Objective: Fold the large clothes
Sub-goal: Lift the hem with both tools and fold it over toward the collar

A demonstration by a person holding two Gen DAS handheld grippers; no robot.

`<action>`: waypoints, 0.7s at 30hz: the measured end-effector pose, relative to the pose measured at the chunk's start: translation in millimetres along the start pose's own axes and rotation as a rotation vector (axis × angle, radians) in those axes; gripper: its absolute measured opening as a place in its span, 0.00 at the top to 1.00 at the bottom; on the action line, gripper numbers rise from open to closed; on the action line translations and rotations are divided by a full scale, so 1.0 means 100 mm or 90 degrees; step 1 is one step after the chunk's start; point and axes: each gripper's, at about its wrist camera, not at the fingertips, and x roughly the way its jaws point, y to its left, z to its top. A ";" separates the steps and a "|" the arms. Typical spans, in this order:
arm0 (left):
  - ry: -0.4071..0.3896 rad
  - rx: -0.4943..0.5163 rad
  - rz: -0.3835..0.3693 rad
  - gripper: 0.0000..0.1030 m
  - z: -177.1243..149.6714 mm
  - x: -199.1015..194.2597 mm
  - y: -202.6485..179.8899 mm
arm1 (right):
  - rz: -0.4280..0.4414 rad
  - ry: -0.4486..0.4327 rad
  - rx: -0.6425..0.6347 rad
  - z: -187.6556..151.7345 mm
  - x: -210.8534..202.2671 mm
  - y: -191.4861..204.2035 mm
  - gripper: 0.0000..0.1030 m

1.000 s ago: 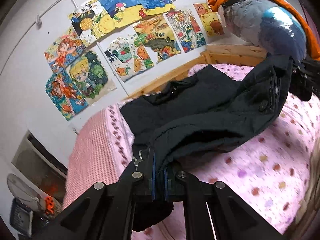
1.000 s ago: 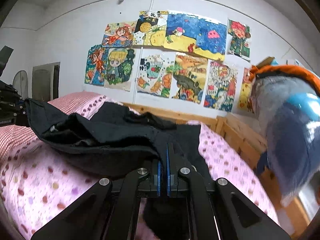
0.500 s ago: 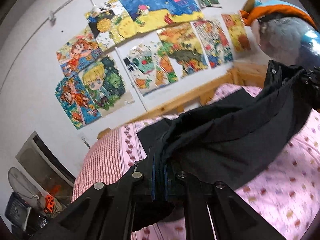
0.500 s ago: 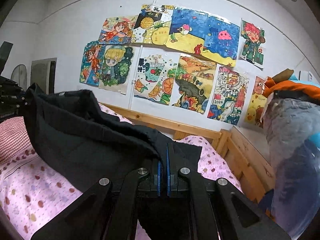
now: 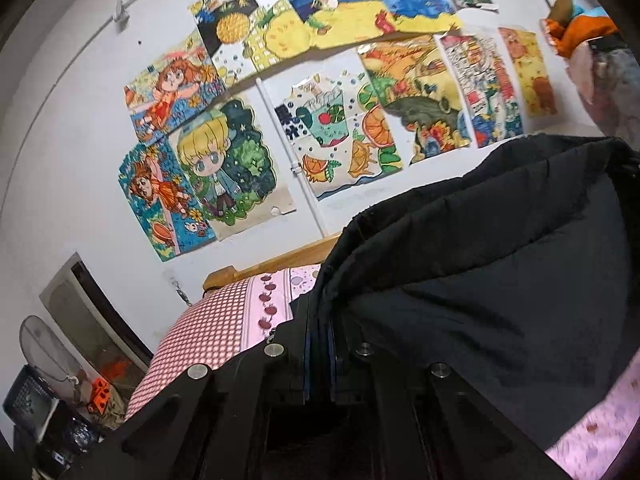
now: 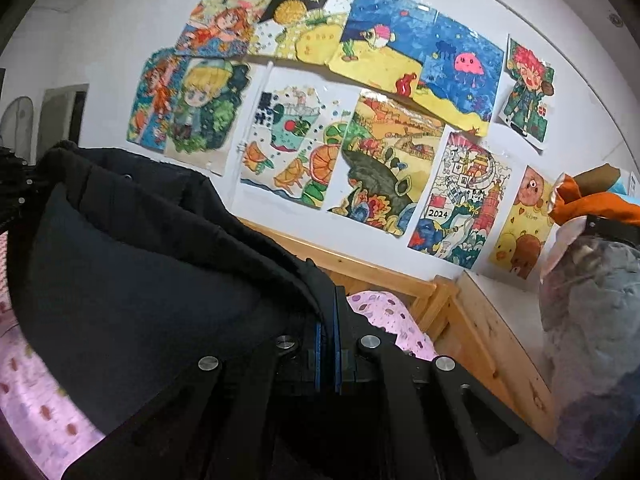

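Fabric of the black coat (image 5: 500, 280), clamped by left gripper (image 5: 319, 320) and right gripper (image 6: 328, 328), has swung toward the headboard (image 6: 360, 264), carrying the fold over the bed (image 5: 208, 332).

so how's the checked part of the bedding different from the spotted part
The checked bedding has a fine red-and-white grid; the spotted sheet is pale pink with scattered dots. The checked bedding shows only in the left wrist view, left of the black coat; the spotted sheet lies beneath the coat. Both are pinkish.

Black garment (image 5: 500, 280), pink dotted bedsheet (image 6: 32, 408), red-checked pillow (image 5: 200, 340), colourful wall drawings (image 6: 360, 120).
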 end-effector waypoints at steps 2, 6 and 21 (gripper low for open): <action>0.002 -0.010 -0.003 0.94 0.04 0.18 -0.02 | -0.006 0.005 0.004 0.03 0.19 0.01 0.96; -0.002 -0.040 -0.019 0.94 0.06 0.54 -0.04 | -0.019 0.021 0.006 0.03 0.61 0.03 0.96; 0.024 -0.035 -0.034 0.94 -0.05 1.45 -0.19 | -0.036 0.032 -0.024 -0.12 1.53 0.27 0.96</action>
